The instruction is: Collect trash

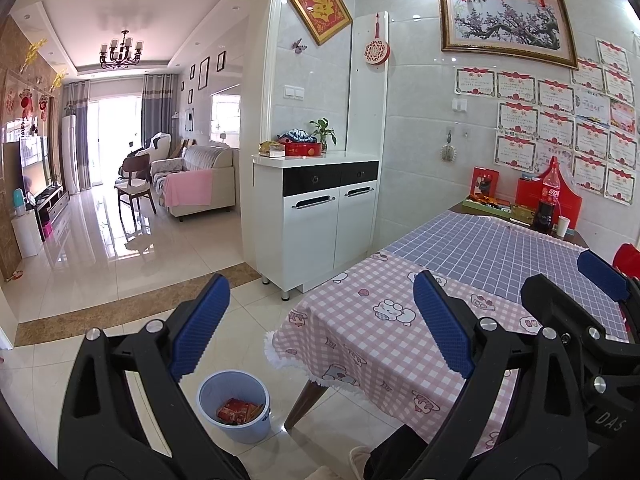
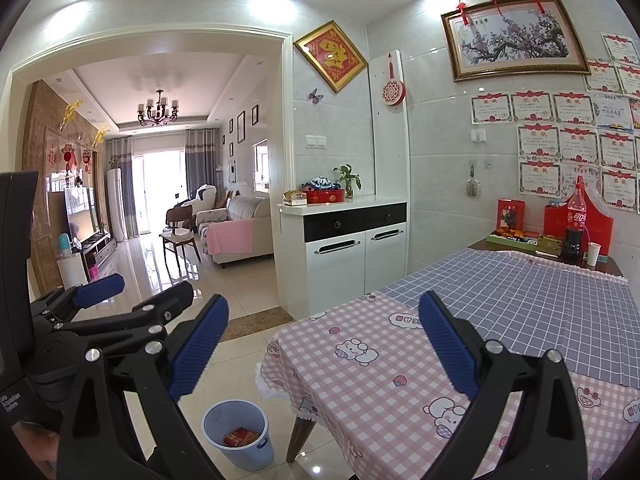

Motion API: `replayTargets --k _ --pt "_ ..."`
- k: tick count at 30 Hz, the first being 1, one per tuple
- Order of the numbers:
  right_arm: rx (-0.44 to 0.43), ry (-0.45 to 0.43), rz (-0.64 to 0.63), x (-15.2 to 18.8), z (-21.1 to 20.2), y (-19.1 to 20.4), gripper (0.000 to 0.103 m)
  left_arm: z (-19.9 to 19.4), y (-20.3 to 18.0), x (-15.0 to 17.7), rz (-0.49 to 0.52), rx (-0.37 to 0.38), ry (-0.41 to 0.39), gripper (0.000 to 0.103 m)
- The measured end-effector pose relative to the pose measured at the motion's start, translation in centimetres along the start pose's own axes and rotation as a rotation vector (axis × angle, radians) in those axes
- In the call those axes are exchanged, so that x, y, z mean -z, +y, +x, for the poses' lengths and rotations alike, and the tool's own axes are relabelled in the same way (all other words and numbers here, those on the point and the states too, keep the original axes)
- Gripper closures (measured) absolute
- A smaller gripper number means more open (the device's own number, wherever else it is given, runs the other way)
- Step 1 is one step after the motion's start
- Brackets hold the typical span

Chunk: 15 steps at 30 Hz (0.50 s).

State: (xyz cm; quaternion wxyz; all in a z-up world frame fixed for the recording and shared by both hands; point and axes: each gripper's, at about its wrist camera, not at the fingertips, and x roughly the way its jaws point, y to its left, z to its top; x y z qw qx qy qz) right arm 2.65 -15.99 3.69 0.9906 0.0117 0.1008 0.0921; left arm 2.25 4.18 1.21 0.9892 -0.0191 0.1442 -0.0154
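A pale blue trash bin [image 1: 234, 410] stands on the tiled floor beside the table's near corner, with red and orange wrappers [image 1: 239, 410] inside. It also shows in the right wrist view [image 2: 239, 434], with the wrappers [image 2: 241, 437] in it. My left gripper [image 1: 320, 324] is open and empty, held above the bin and the table corner. My right gripper [image 2: 324, 344] is open and empty, held over the pink checked tablecloth [image 2: 384, 364]. The left gripper shows at the left of the right wrist view [image 2: 136, 294], the right gripper at the right edge of the left wrist view [image 1: 568, 280].
The table [image 1: 400, 344] carries a pink checked cloth and a blue checked cloth [image 1: 500, 252]. At its far end stand a cola bottle [image 1: 548, 200], a paper cup [image 1: 563, 227] and red boxes. A white cabinet [image 1: 320, 216] stands by the wall. A doorway at the left leads to the living room.
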Motion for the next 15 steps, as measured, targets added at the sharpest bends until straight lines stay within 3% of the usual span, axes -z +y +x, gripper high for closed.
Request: replayTargets --k 15 --pt "0.01 0.037 -0.006 1.1 1.4 -0.7 0.009 1.3 0.6 1.7 0.0 -0.005 0.055 0.012"
